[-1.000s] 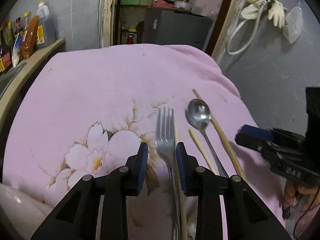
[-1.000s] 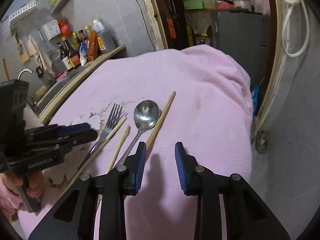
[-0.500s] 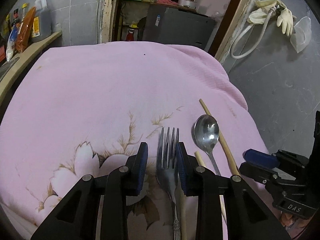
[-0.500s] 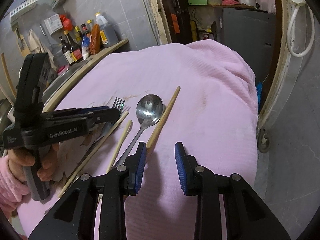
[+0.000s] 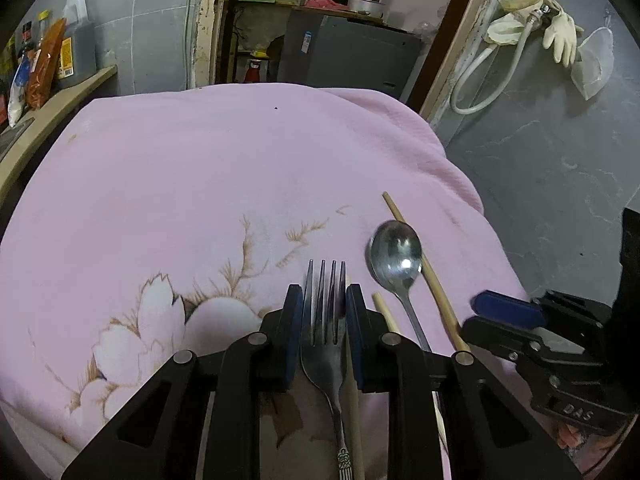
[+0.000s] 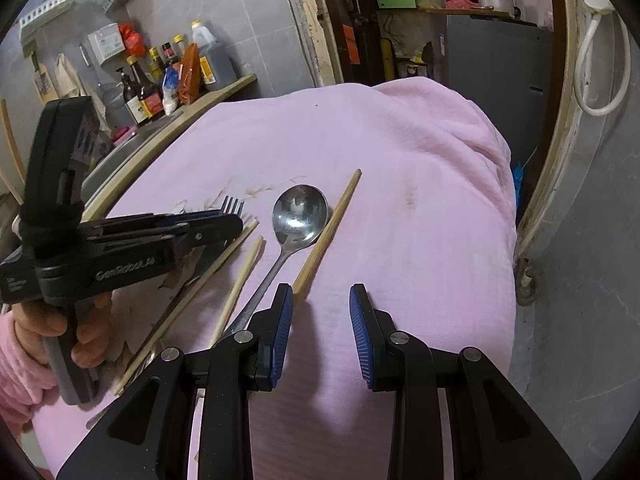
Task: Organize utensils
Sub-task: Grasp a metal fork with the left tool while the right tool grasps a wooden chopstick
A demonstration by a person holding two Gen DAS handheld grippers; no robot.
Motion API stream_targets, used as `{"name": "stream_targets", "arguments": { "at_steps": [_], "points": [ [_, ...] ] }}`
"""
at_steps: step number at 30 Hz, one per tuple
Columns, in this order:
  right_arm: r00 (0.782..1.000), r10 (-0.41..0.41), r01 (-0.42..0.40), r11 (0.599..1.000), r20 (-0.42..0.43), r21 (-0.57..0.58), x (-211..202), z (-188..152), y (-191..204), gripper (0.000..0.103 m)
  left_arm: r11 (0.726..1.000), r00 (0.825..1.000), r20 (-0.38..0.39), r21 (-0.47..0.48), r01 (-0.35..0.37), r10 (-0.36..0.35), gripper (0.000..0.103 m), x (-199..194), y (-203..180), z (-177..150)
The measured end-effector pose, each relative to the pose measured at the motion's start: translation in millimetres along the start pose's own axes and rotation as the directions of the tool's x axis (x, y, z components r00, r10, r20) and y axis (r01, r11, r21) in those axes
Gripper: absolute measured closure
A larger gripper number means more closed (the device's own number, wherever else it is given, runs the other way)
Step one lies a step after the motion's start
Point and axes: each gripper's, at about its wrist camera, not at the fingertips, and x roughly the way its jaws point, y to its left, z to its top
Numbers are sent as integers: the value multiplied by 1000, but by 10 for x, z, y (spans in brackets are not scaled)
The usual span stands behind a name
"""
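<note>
A pink cloth [image 5: 200,184] with a printed blossom covered the worktop and stretched ahead of both claws. The left claw [image 5: 320,332] hung low over it with its jaws parted, the fork [image 5: 325,320] lying between the blue pads; whether the pads touched the fork could not be told from either view. The right claw [image 6: 320,332] was open and empty above bare cloth, with every utensil off to its left. The spoon [image 6: 298,220] lay bowl-up ahead and left of the right claw, its handle running back under that claw's left finger. A long chopstick [image 6: 326,232] lay just beside the spoon on the side nearer the right claw, its near end at the left finger's tip. A shorter chopstick [image 6: 240,284] lay between the spoon and the fork, and another chopstick [image 6: 188,304] lay alongside the fork's handle.
</note>
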Motion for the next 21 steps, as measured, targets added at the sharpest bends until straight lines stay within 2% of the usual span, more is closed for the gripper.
{"name": "stream_targets", "arguments": {
  "at_steps": [7,13,14,15,16,21],
  "points": [
    [999,18,-17,1000,-30,12,84,22,47,76,1000,1000,1,3,17,-17,85,-134,-20,-109],
    [998,-43,40,997,-47,-59,118,15,177,76,1000,1000,25,26,-5,4,86,-372,-75,-298],
    [998,-48,45,996,-48,-72,116,3,200,80,999,999,34,34,-17,16,97,-420,-88,-331],
    [998,-47,43,995,-47,-85,111,-14,222,84,998,999,38,50,-36,34,102,-466,-108,-368],
    [998,-47,42,995,-45,-95,104,-22,253,91,997,998,39,58,-48,45,102,-490,-121,-395],
    [996,-76,69,991,-57,-112,43,-82,276,92,996,998,36,66,-53,51,102,-526,-114,-482]
  ]
}}
